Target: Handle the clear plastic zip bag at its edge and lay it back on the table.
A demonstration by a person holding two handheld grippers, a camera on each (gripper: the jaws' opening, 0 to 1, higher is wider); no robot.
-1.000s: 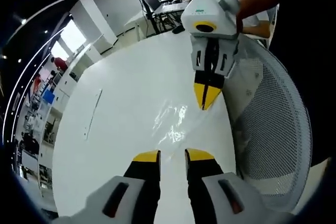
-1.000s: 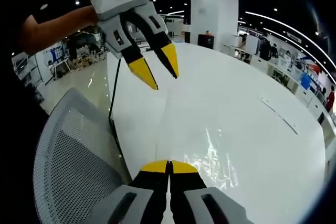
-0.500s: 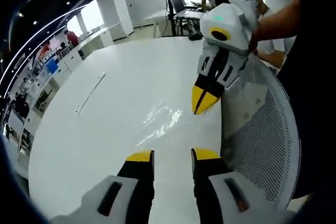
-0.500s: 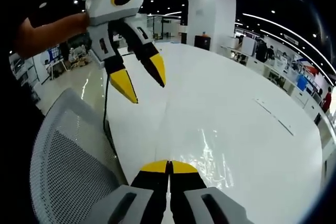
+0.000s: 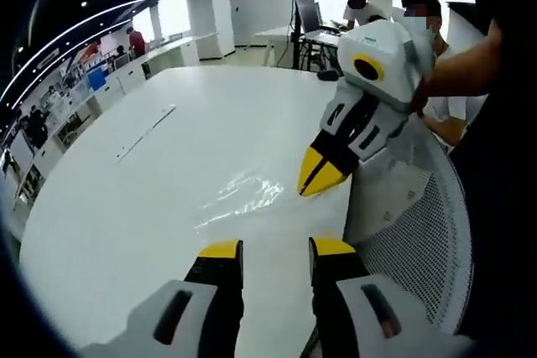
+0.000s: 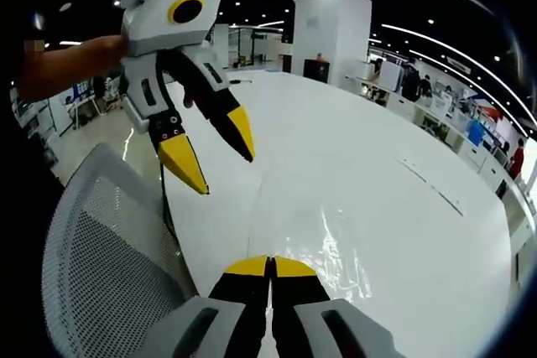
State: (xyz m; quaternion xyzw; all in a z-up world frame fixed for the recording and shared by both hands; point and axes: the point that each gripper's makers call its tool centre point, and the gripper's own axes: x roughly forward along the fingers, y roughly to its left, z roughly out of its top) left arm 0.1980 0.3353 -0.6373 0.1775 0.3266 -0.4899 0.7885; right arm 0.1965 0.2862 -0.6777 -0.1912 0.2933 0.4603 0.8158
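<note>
In the right gripper view we see our right tongs [image 6: 270, 267] pressed together on the near edge of the clear zip bag [image 6: 336, 245], which lies on the white desk [image 6: 394, 207] just ahead; whether film sits between the tips we cannot tell. The left gripper view shows those tongs [image 5: 321, 175] from the side at the bag's [image 5: 243, 194] far right edge. Our left tongs [image 5: 267, 249] gape above the desk [image 5: 126, 199]. Since a second ago they have drifted lower and nearer the mesh chair [image 6: 101, 266].
</note>
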